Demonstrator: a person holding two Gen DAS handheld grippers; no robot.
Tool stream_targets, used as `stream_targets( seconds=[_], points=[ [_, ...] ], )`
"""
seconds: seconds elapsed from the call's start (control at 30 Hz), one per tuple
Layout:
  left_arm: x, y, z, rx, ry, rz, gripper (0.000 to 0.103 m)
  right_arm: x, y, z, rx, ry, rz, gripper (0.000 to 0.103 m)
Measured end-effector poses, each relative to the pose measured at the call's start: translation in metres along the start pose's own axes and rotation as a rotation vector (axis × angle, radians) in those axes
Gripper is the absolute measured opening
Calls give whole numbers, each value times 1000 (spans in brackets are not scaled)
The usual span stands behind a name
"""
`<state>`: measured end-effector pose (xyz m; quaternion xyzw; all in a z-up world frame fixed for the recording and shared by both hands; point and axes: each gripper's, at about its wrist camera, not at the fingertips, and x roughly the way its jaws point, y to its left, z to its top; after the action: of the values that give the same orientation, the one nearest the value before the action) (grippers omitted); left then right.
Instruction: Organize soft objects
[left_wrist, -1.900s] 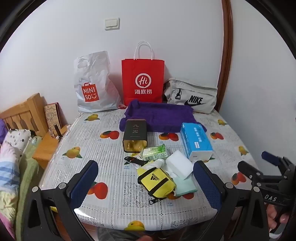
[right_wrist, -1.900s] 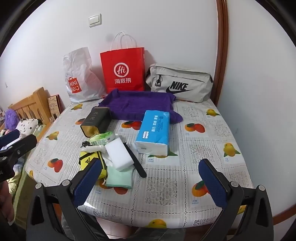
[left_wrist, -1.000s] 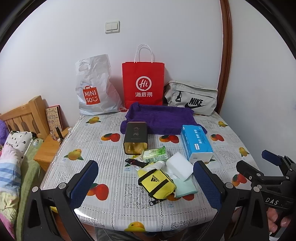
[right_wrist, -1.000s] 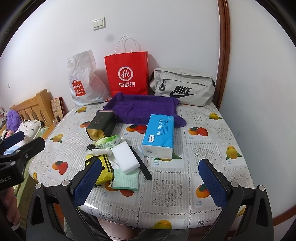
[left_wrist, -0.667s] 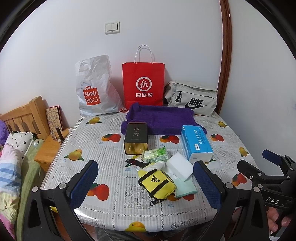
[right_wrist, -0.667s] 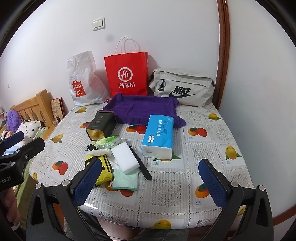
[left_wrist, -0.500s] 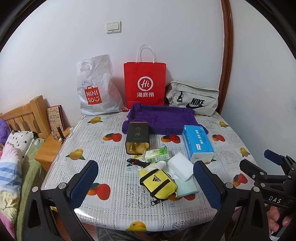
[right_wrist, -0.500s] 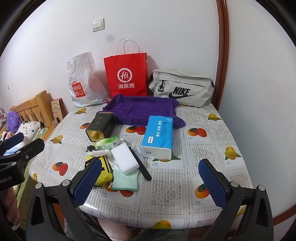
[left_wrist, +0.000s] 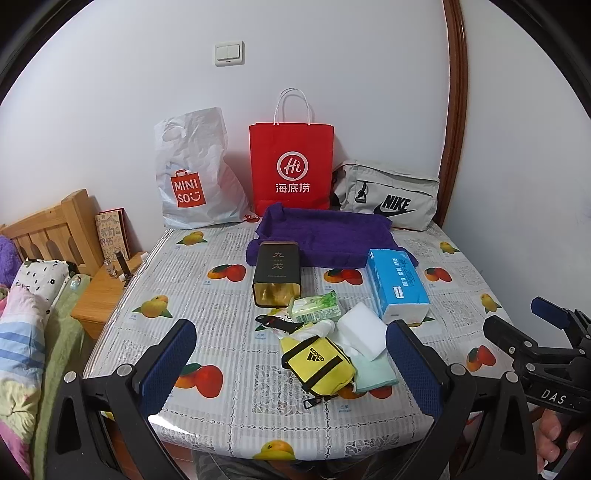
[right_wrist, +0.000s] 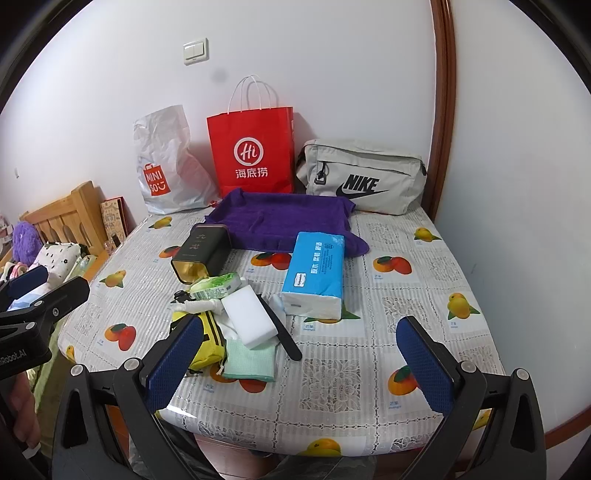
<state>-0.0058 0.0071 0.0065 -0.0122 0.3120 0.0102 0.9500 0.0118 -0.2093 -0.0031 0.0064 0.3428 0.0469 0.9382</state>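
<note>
A pile of small things lies mid-table: a yellow pouch (left_wrist: 317, 363) (right_wrist: 208, 341), a white sponge block (left_wrist: 362, 328) (right_wrist: 249, 314), a mint cloth (left_wrist: 373, 374) (right_wrist: 249, 358), a green wipes pack (left_wrist: 314, 306) (right_wrist: 218, 286) and a blue tissue pack (left_wrist: 397, 282) (right_wrist: 316, 273). Behind them spreads a purple towel (left_wrist: 325, 236) (right_wrist: 284, 218). My left gripper (left_wrist: 291, 363) and right gripper (right_wrist: 299, 363) both hover open at the table's near edge, holding nothing. Each one shows at the side of the other's view.
A dark tin (left_wrist: 277, 275) lies on its side beside the towel. A black flat strip (right_wrist: 279, 328) rests by the sponge. Against the wall stand a white plastic bag (left_wrist: 192, 173), a red paper bag (left_wrist: 291, 170) and a grey Nike bag (left_wrist: 388, 199). A wooden bed frame (left_wrist: 48, 229) is left.
Both grippers have drifted slightly, so the table scene sits a little lower and shifted in each view. Nothing on the table has moved and the jaws stay open.
</note>
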Motion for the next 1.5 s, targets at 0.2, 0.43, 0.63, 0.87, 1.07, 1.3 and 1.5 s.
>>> stream_targets(
  seconds=[0.2,0.43,0.63,0.87,1.07,1.3,1.5],
  points=[
    [0,2,0,-2,-2,-3,103,-1,-1,0,-1,-2,1,103],
    [0,3,0,-2,-1,-1,103,-1,-1,0,-2,-3,0,103],
    [0,3,0,-1,-2,2,103,-4,-1,1,-2,-6,0,103],
    [0,4,0,-2,-2,1,103,-5,-2,1,-2,-9,0,103],
    [-1,4,0,-2,-2,-1,103,-5,-2,1,-2,-11,0,103],
    [-1,5,-1,1,-4,1,103,-5,-2,2,-2,-15,9,103],
    [0,4,-2,18,-6,15,103,-2,-1,1,-13,-16,17,103]
  ],
)
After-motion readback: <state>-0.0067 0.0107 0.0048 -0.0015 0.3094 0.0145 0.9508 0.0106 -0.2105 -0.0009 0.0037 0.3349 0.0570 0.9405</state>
